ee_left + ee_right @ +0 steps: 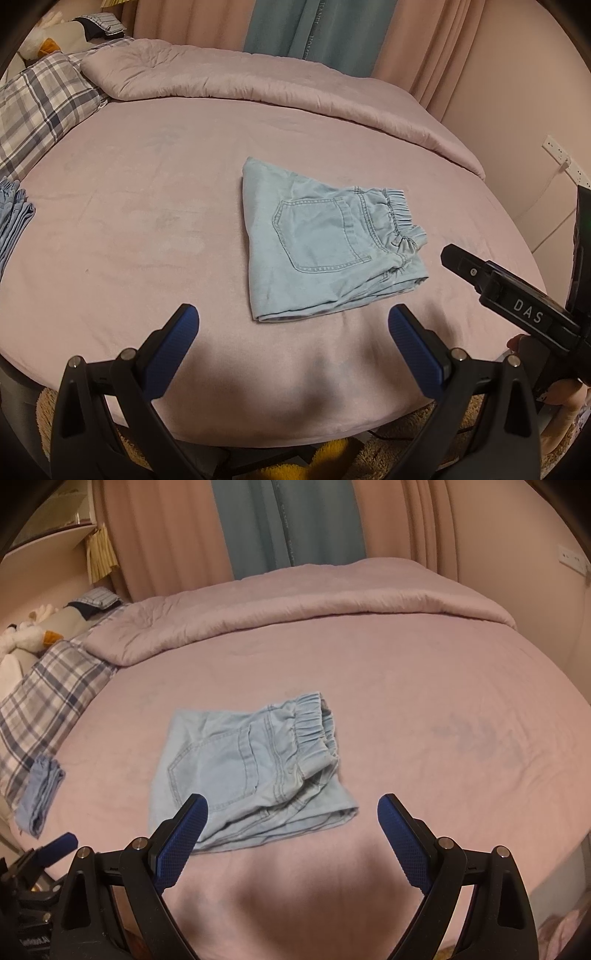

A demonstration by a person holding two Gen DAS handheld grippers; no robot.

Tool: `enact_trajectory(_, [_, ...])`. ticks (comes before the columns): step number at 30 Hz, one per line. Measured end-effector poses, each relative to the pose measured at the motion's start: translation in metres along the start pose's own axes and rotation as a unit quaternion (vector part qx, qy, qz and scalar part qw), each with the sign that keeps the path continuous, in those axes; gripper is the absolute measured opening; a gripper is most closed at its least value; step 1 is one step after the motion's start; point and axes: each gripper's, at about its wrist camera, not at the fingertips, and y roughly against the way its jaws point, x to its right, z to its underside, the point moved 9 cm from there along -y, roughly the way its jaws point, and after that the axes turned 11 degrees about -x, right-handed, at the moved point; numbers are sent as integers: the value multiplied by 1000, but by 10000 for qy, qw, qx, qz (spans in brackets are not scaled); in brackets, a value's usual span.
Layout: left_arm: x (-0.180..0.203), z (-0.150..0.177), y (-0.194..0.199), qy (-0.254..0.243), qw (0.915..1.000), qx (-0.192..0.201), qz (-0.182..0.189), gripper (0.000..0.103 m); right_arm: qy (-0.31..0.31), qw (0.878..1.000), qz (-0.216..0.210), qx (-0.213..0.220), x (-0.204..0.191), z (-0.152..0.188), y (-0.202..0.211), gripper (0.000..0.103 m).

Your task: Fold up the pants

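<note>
Light blue denim pants (pixel 325 243) lie folded into a compact square on the pink bed sheet, back pocket up, elastic waistband to the right. They also show in the right wrist view (pixel 243 775). My left gripper (pixel 293 319) is open and empty, held above the near edge of the bed just in front of the pants. My right gripper (pixel 291 808) is open and empty, its left finger (pixel 184 834) over the pants' near edge. The right gripper's body shows at the right of the left wrist view (pixel 517 302).
A folded pink duvet (pixel 258 81) lies across the far side of the bed. A plaid pillow (pixel 40 103) and a stuffed toy (pixel 26 635) are at the far left. Another folded blue garment (pixel 40 797) lies at the left edge. Curtains hang behind; a wall is on the right.
</note>
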Motion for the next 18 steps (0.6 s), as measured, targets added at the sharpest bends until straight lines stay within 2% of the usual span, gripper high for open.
enact_trajectory(18, [0, 0, 0, -19, 10000, 11, -3, 102, -13, 10000, 4, -73, 2, 4, -4, 93])
